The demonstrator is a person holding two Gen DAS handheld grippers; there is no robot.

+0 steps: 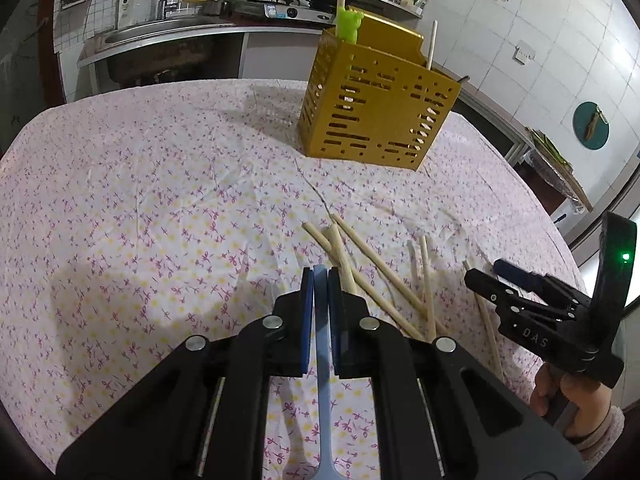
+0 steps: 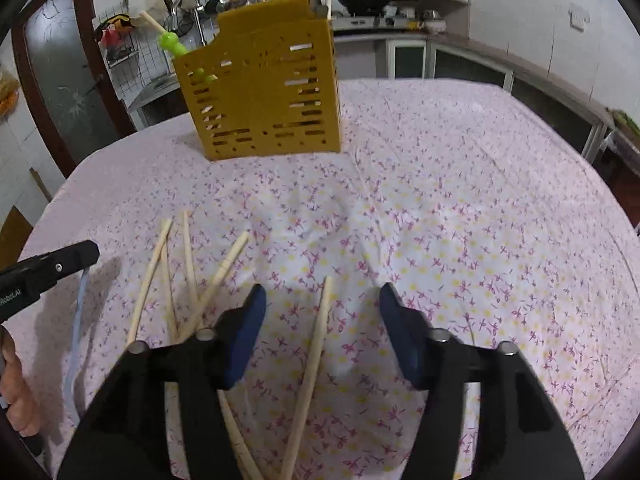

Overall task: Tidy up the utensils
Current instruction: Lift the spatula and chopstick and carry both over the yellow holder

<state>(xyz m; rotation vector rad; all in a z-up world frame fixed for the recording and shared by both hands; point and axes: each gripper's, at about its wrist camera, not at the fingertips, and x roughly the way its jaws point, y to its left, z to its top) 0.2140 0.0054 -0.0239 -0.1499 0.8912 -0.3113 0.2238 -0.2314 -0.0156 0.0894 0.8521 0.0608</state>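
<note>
Left hand-held gripper [image 1: 319, 276] clamped on one blue utensil handle [image 1: 323, 360], right hand-held gripper [image 2: 322, 300] spread around one loose chopstick [image 2: 310, 368], one yellow holder [image 2: 264, 84] near far counter [image 2: 480, 208] edge

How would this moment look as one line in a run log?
left gripper: shut on blue utensil | right gripper: open over chopstick | yellow holder: upright

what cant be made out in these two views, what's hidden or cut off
- Light blue utensil held in the left gripper: its working end runs off the bottom edge of the left wrist view.
- Yellow holder: its walls hide what the inside holds, both views.
- Single chopstick between the right gripper jaws: its near end is hidden under the gripper body.
- Loose chopsticks: gripper bodies cover part of the pile, so no sure count.
</note>
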